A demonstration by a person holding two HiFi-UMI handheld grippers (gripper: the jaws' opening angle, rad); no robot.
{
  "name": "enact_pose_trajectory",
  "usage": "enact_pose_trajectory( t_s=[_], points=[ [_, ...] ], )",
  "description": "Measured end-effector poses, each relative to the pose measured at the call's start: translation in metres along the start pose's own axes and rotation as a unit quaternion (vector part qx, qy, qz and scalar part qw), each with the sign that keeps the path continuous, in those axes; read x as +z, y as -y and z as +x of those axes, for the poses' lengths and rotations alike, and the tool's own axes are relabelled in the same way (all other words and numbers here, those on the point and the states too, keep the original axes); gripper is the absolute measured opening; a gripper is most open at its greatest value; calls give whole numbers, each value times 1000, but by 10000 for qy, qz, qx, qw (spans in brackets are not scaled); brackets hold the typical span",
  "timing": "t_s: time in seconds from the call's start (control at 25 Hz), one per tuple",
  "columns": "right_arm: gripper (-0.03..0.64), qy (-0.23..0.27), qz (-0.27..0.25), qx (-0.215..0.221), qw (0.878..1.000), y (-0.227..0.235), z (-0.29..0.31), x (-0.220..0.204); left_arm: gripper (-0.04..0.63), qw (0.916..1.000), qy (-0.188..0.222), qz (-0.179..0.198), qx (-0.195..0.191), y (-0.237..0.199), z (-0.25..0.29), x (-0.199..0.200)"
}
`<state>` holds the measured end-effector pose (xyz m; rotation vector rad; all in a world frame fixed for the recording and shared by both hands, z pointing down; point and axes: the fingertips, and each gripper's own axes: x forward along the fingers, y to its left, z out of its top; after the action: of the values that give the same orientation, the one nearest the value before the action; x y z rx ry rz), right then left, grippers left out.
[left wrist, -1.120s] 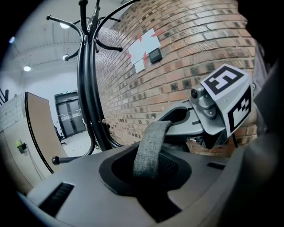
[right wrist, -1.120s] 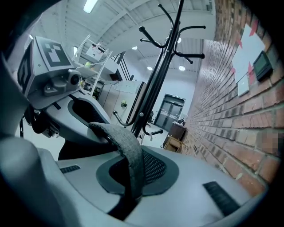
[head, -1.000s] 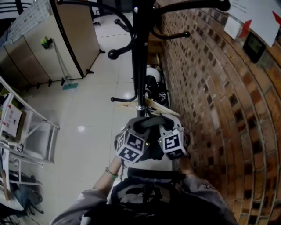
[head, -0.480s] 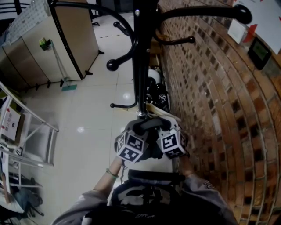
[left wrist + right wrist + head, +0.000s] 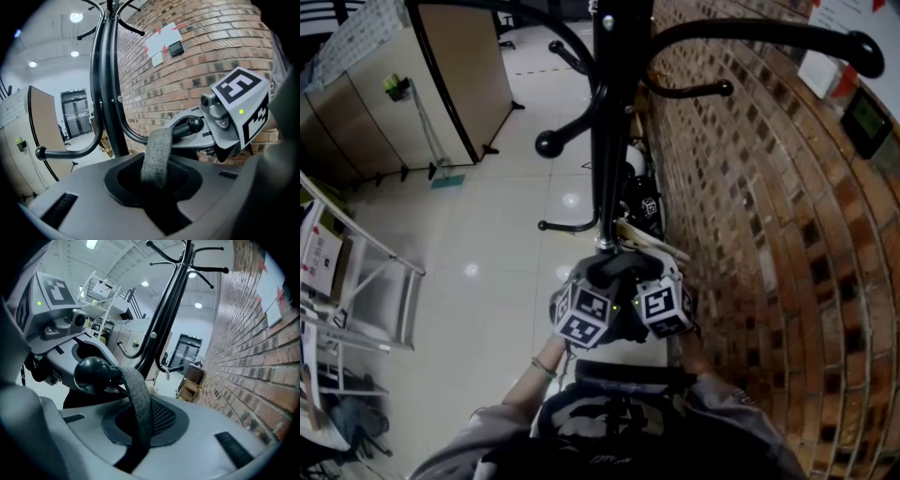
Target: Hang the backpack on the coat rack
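Observation:
The black coat rack (image 5: 607,122) stands close to the brick wall. A grey backpack (image 5: 614,412) hangs low in front of the person. Its grey top loop (image 5: 157,154) lies over a ball-tipped hook (image 5: 194,124) of the rack, and the loop (image 5: 138,404) and hook (image 5: 92,375) also show in the right gripper view. My left gripper (image 5: 598,281) and right gripper (image 5: 649,279) sit side by side at the pole, both gripping the top of the pack. The pack's top panel (image 5: 93,206) covers both pairs of jaws.
The brick wall (image 5: 769,234) runs along the right, with a paper and a small device (image 5: 872,117) on it. Dark and white objects (image 5: 633,187) lie at the rack's foot. A wooden cabinet (image 5: 412,103) and a metal shelf frame (image 5: 356,281) stand to the left.
Both grippers have sunk a little with the backpack, staying at the pole. The rack's upper arms now sit further right and lower in the head view.

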<state>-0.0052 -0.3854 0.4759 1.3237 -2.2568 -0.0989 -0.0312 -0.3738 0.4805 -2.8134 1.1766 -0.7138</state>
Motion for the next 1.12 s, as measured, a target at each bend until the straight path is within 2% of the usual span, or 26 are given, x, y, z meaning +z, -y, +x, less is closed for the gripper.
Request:
enact_pose_trajectory(
  t_s=[0.16,0.32,0.4,0.56,0.76,1.12],
  points=[
    [23,161,-298,-56,9994,0,3,6,100,9997,133,105,179,-2,1,0],
    [32,79,-66,-176,9998,-2,4,-7,103,9964,407,248,706,-5,-2,2],
    [73,-35,143,-164,9998,-5,-1,-6,103,9954,468,44,835,-6,-5,-1],
    [120,77,604,-128,9981,-2,-11,-5,135,9947,455,-675,630,-5,-9,-3],
    [135,77,854,-173,9962,-2,-28,-12,144,9932,371,-774,787,-2,-15,-4],
    [135,-9,1368,39,9906,-21,-64,-38,153,9870,386,-1265,913,11,-35,-8]
  ],
)
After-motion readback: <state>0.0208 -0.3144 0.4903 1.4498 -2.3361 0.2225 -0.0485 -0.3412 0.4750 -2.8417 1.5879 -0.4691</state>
